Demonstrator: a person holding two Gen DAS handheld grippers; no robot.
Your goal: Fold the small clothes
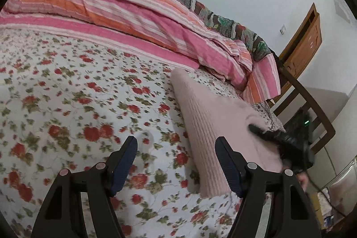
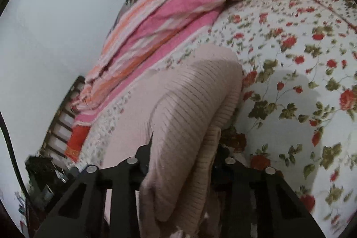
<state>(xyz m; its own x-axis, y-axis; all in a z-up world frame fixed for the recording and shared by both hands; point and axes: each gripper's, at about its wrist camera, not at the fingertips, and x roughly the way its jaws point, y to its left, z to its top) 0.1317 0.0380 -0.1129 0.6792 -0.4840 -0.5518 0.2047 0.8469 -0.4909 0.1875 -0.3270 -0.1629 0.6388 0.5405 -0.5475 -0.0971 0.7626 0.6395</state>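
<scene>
A pale pink ribbed knit garment (image 1: 214, 122) lies folded in a long strip on the floral bedsheet (image 1: 67, 86). My left gripper (image 1: 176, 144) is open and empty, low over the sheet, its right finger beside the garment's near end. My right gripper (image 1: 263, 133) shows at the garment's far side in the left wrist view. In the right wrist view the garment (image 2: 189, 115) is bunched between the right gripper's (image 2: 183, 148) fingers, which are shut on it; the fingertips are hidden by the knit.
A pink and orange striped quilt (image 1: 145, 15) is piled along the back of the bed against the white wall. A wooden chair (image 1: 312, 113) and a wooden door (image 1: 305, 41) stand past the bed's right edge. Cables and clutter lie on the floor there.
</scene>
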